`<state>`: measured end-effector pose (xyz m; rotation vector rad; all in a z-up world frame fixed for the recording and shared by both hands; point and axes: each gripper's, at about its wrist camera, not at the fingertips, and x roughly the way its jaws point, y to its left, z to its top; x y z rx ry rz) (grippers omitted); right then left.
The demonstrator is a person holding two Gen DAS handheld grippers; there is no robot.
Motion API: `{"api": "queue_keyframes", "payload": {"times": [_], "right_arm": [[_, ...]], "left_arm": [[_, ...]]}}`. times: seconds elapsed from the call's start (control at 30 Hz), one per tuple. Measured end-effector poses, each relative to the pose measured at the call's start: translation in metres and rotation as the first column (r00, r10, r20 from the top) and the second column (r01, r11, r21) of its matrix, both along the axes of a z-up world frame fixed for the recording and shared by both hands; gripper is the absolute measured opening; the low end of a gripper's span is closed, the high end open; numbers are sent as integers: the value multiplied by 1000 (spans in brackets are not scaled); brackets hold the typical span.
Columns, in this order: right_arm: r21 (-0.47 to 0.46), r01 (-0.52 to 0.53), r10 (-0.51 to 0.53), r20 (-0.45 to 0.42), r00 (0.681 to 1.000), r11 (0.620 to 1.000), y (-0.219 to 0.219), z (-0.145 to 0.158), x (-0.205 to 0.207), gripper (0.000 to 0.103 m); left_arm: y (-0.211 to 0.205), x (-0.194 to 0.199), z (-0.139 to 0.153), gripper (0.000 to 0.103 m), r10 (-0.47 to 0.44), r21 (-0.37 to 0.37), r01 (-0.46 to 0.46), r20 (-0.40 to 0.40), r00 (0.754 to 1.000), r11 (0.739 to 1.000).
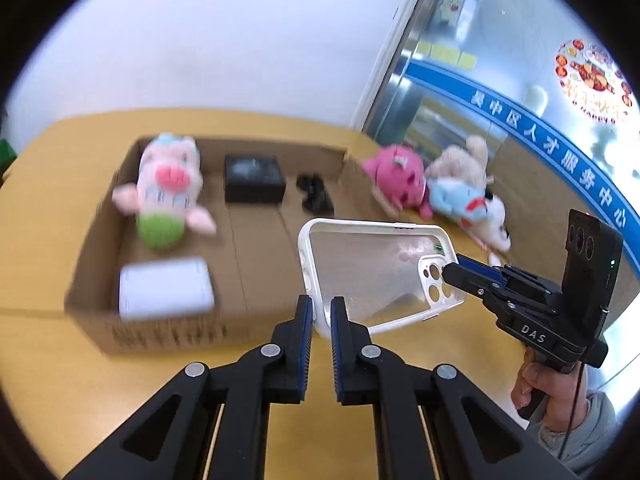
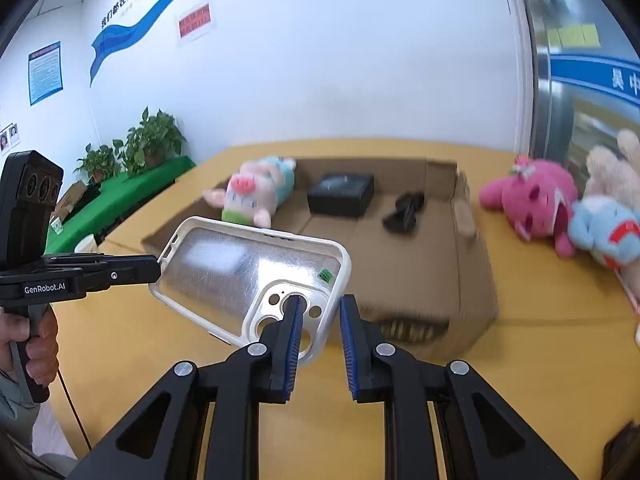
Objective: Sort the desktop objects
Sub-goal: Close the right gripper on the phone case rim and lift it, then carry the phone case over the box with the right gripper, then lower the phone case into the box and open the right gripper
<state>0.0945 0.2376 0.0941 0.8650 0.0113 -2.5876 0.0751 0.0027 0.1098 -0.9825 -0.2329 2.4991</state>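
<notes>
- While both of my grippers met on the phone case point(image 1: 380, 268), it hung in the air at frame centre, above the table point(image 1: 52, 248) and just in front of the cardboard box point(image 1: 96, 320).
- Left gripper point(image 1: 319, 312): jaws nearly closed, pinching the case's near bottom edge.
- Right gripper point(image 2: 318, 312): jaws parted by a clear gap; the left finger point(image 2: 292, 320) sat over the camera cutout and the case corner lay between the jaws. Real clamp or just a release/handover, I couldn't tell.
- Progress, my read: partly done. Already in the box: pig plush point(image 1: 168, 188), black box point(image 1: 254, 178), small black item point(image 1: 316, 194), white flat device point(image 1: 166, 286).
- Left to do: the case itself, plus the pink plush point(image 1: 398, 178), blue plush point(image 1: 456, 198) and beige plush point(image 1: 460, 160), all lying on the table right of the box.
- Left wrist view only: the white device at lower left in the box (the case blocks it in the other view); right gripper from the side, tips at the cutout.
- Right wrist view only: potted plants point(image 2: 152, 140) on a green surface at left, wall posters at upper left, left gripper from the side gripping the case's far short edge.
</notes>
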Motion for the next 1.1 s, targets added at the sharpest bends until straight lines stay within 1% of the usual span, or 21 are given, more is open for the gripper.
{"api": "queue_keyframes", "payload": {"times": [0.07,0.1,0.23,0.3,0.4,0.47,0.5,0.53,0.63,0.7,0.77,0.83,0.9,0.93,1.0,1.03,1.07,1.1], "right_arm": [[1,11,-11,-30,999,1000,-1,14,-19,19],[-6,14,-14,-34,999,1000,-2,18,-28,19],[-48,21,-22,-13,1000,999,0,25,-74,19],[-65,20,-19,18,1000,998,0,20,-96,19],[-72,25,-18,95,995,997,-3,0,-125,22],[-85,33,-18,165,986,996,-3,-18,-143,22],[-91,38,-18,203,979,995,-2,-29,-153,22],[-89,43,-22,231,973,995,-2,-38,-158,22],[-77,54,-27,312,950,996,-4,-62,-174,22],[-51,59,-36,374,927,997,-8,-77,-184,22],[-17,58,-45,441,897,998,-13,-93,-190,22],[10,52,-50,471,881,999,-17,-103,-193,22],[13,55,-54,465,883,998,-19,-102,-192,24],[10,56,-54,465,884,998,-18,-102,-192,28],[4,65,-60,461,886,998,-16,-101,-191,29],[-5,69,-60,455,889,998,-15,-100,-190,42],[-13,80,-66,439,896,997,-14,-96,-187,67],[-13,89,-75,423,903,996,-14,-92,-185,77]], "left_arm": [[6,-17,10,8,2,-26,-3,-40,999,1000],[7,-25,11,8,6,-28,-8,-39,999,1000],[6,-66,6,8,23,-40,-23,-6,1000,999],[4,-87,-2,8,44,-41,-42,37,998,998],[5,-111,-21,8,64,-60,-58,112,992,997],[4,-126,-40,8,71,-62,-60,189,979,996],[3,-133,-50,8,75,-61,-63,228,971,996],[4,-140,-62,8,84,-75,-66,271,959,995],[9,-152,-86,8,99,-118,-61,357,929,991],[10,-158,-101,8,117,-137,-65,412,904,988],[12,-160,-108,8,138,-170,-68,440,887,983],[16,-159,-112,8,146,-193,-64,450,881,979],[17,-159,-116,8,129,-175,-51,467,875,983],[17,-158,-116,8,129,-173,-53,463,877,983],[14,-157,-112,8,137,-164,-69,447,884,984],[12,-157,-109,13,138,-153,-79,432,891,985],[9,-154,-103,21,155,-156,-99,401,903,983],[6,-150,-95,26,169,-161,-116,368,914,980]]}}
